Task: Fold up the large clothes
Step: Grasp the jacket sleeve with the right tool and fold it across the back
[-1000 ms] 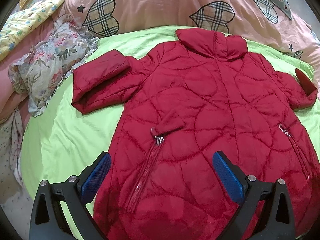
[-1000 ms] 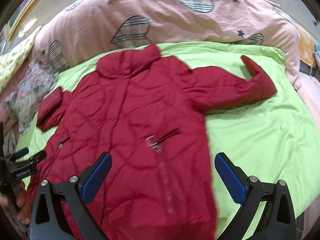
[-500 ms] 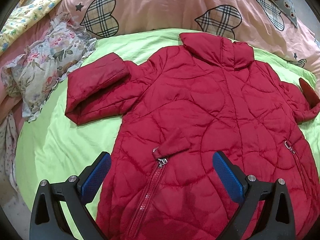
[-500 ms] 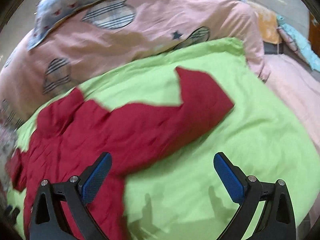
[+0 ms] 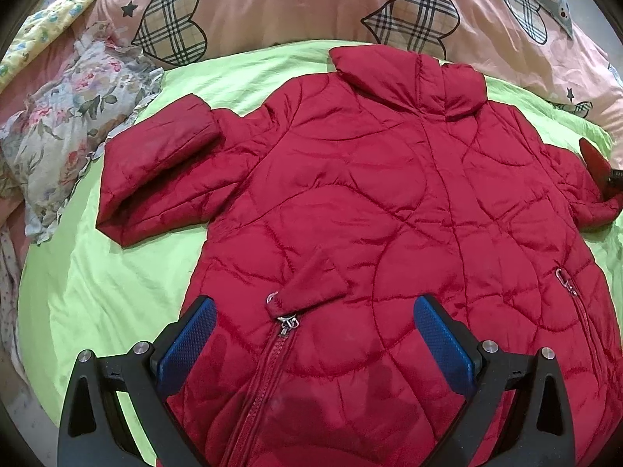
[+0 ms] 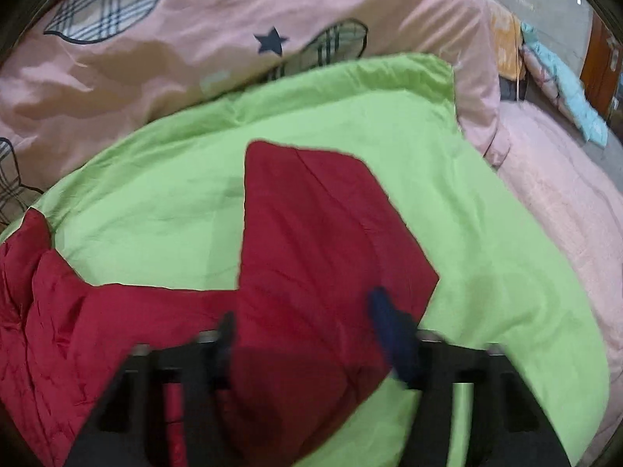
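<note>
A red quilted jacket [image 5: 389, 202] lies spread front-up on a lime-green sheet [image 5: 117, 272], collar toward the far side. Its left sleeve [image 5: 155, 171] is bent out to the left. My left gripper [image 5: 311, 334] is open and hovers over the lower front by the pocket zipper [image 5: 286, 323]. In the right wrist view the jacket's right sleeve [image 6: 319, 241] lies on the green sheet [image 6: 486, 272]. My right gripper [image 6: 303, 323] is blurred, its jaws still apart and astride the sleeve near the cuff.
A pink quilt with plaid hearts [image 5: 311, 4] lies behind the jacket. A floral garment [image 5: 66, 124] is bunched at the left. In the right wrist view a pink blanket [image 6: 564, 194] and folded clothes [image 6: 560, 78] lie to the right.
My right gripper swung right from the jacket body to the right sleeve, dropped onto it and its jaws narrowed. My left gripper moved slightly forward over the lower front.
</note>
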`<state>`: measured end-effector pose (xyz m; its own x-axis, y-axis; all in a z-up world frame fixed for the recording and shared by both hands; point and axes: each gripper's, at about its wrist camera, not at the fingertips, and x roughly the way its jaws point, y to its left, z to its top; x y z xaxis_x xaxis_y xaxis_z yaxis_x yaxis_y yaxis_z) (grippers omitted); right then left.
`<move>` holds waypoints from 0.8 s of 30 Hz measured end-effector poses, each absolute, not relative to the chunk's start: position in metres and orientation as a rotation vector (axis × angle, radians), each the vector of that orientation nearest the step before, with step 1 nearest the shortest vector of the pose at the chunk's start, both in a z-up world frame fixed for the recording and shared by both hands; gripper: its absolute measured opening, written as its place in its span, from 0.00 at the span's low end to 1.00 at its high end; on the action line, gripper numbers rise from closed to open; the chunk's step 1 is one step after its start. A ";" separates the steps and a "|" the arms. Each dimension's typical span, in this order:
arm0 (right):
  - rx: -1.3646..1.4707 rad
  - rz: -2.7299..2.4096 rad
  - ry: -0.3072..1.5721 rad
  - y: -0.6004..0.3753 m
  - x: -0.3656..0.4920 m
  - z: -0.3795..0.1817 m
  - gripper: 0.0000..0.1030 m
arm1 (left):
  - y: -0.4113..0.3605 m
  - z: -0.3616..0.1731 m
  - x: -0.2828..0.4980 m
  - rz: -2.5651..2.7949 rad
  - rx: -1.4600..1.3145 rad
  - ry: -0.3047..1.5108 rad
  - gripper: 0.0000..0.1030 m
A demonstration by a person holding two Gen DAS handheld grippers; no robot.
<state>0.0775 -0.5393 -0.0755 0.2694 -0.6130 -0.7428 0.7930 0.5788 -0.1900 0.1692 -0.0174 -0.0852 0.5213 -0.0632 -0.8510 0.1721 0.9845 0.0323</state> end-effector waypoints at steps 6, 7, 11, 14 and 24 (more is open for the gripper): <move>0.249 -0.804 0.833 -0.496 0.074 -0.063 0.13 | -0.017 -0.093 0.172 -0.142 0.099 1.026 0.99; 0.252 -0.752 0.822 -0.483 0.075 -0.060 0.13 | -0.017 -0.094 0.172 -0.145 0.094 1.030 0.99; 0.235 -0.556 0.789 -0.418 0.084 -0.054 0.13 | -0.016 -0.098 0.172 -0.162 0.074 1.043 0.99; 0.225 -0.433 0.758 -0.373 0.095 -0.054 0.13 | -0.011 -0.097 0.172 -0.181 0.050 1.050 0.99; 0.158 -0.167 0.807 -0.262 0.152 -0.094 0.13 | 0.017 -0.097 0.175 -0.222 -0.039 1.059 0.99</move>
<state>0.1525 -0.2625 -0.0935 0.6802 -0.0876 -0.7277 0.2080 0.9751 0.0770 0.1749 0.0165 -0.0968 0.4701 -0.1996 -0.8598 0.1618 0.9771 -0.1384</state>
